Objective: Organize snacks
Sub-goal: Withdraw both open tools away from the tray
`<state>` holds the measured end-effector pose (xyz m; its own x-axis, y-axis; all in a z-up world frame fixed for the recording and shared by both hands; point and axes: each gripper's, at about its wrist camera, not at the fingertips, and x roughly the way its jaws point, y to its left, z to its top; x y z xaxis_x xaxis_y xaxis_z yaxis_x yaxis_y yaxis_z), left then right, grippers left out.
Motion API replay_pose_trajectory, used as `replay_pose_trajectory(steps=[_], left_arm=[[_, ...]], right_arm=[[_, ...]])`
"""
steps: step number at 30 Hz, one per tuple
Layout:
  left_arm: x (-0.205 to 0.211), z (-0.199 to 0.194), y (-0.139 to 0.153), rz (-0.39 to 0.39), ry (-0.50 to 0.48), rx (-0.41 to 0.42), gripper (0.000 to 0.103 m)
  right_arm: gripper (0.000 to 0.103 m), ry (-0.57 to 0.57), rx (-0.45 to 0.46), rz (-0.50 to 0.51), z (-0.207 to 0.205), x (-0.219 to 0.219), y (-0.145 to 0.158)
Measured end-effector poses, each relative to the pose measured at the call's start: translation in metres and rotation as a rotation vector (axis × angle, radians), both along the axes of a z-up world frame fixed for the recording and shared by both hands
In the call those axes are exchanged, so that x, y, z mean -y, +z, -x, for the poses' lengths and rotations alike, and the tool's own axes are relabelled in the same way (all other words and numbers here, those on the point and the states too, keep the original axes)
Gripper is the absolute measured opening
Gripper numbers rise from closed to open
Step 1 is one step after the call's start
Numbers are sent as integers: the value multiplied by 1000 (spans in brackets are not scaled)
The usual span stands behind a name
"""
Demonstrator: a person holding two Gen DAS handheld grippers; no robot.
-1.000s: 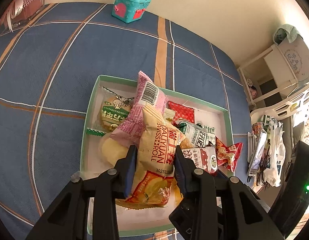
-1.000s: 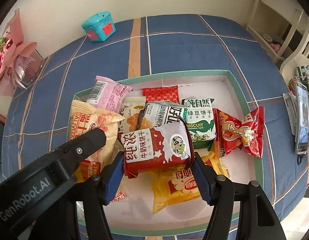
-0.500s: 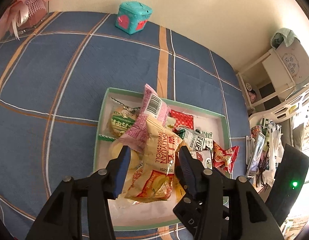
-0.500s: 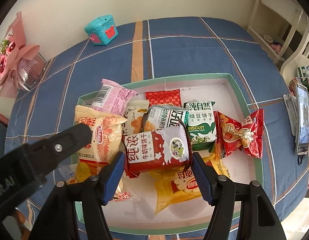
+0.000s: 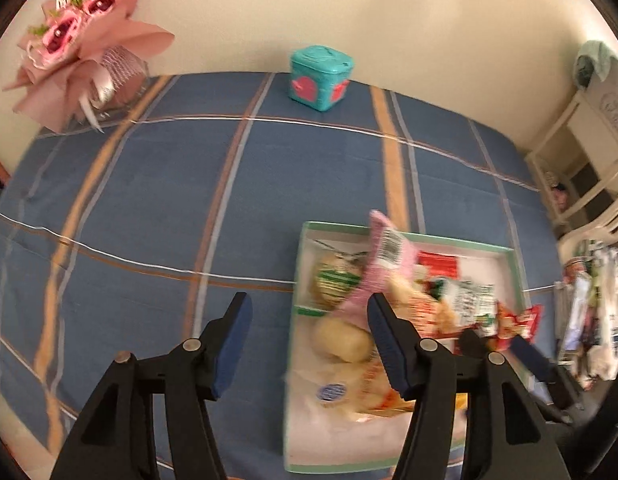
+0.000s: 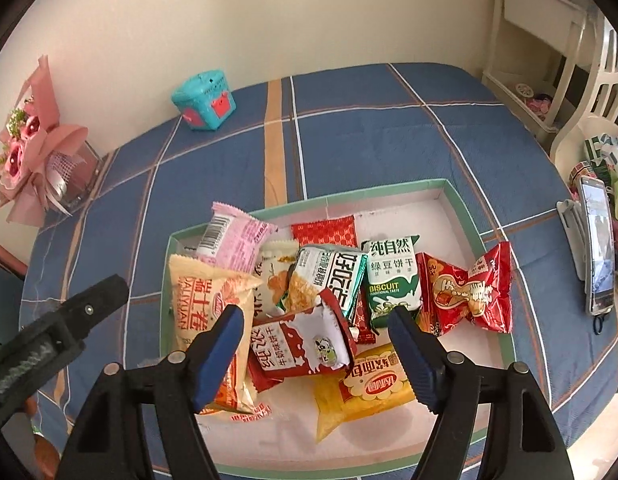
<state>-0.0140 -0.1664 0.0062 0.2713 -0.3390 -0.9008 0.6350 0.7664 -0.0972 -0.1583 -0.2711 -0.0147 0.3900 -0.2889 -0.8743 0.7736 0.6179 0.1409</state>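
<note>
Your left tongs (image 5: 307, 322) and right tongs (image 6: 315, 330) both gape empty; every snack already lies heaped inside the tray (image 6: 465, 216), nothing sorted.

Swiss roll pack (image 6: 207, 312) now free of left gripper (image 5: 307, 322), red-white biscuit pack (image 6: 303, 346) free of right gripper (image 6: 315, 338), both spread wide.

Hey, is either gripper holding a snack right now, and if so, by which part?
No. The left gripper is open over the blue tablecloth, and the right gripper is open above the red-and-white biscuit pack, not clamping it.
</note>
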Motion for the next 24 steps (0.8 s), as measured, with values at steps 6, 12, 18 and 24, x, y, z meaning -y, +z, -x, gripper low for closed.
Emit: replay_pose_trajectory(steps=[6, 12, 18, 24], left_arm=[[-5, -7, -8, -82, 33, 70, 81], [-6, -11, -10, -111, 53, 133, 84], [-3, -15, -17, -168, 64, 170, 84], [-10, -13, -18, -149, 89, 155, 84]], right_arm=[[82, 11, 15, 12, -4, 0, 0], [98, 27, 28, 34, -8, -3, 0], [103, 46, 24, 63, -12, -5, -2], [103, 63, 24, 59, -13, -11, -3]])
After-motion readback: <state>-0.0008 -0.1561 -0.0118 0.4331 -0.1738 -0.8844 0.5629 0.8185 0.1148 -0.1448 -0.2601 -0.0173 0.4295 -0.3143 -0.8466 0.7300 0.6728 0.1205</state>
